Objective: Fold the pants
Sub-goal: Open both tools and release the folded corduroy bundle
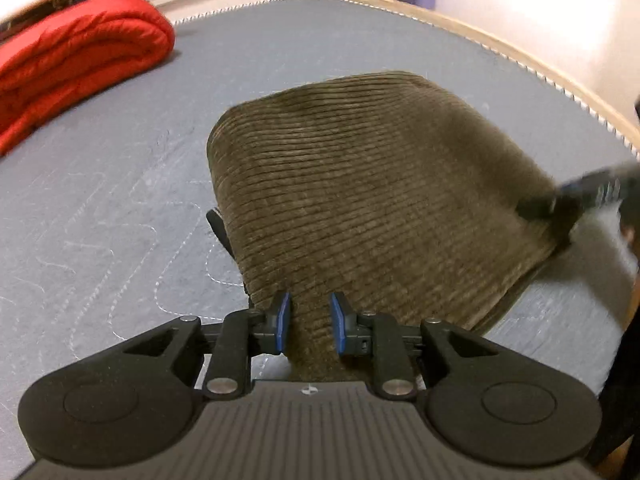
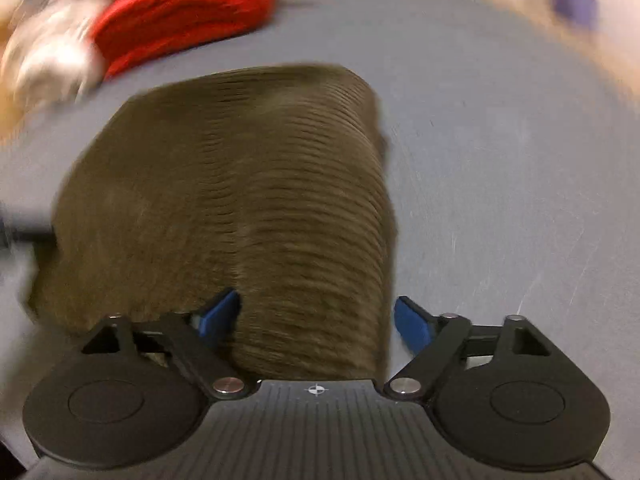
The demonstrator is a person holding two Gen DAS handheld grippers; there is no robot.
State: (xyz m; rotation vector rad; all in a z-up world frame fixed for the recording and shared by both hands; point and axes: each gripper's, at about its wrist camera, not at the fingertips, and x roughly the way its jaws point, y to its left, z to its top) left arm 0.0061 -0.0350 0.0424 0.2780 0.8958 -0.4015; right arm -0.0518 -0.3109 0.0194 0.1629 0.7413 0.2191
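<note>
Left wrist view: mostly sharp under soft, even indoor light, with the pale wall [image 1: 540,12] at upper right washed out toward glare and motion smear confined to the right gripper [image 1: 576,196] at the right edge. Right wrist view: heavy motion blur throughout, worst at the upper left, where the red blanket [image 2: 180,12] and pale items streak; the corduroy ribs of the pants [image 2: 248,184] are softened. Both views show strong fisheye bending, the mattress [image 1: 100,208] edge curving, with dark vignetted corners.
</note>
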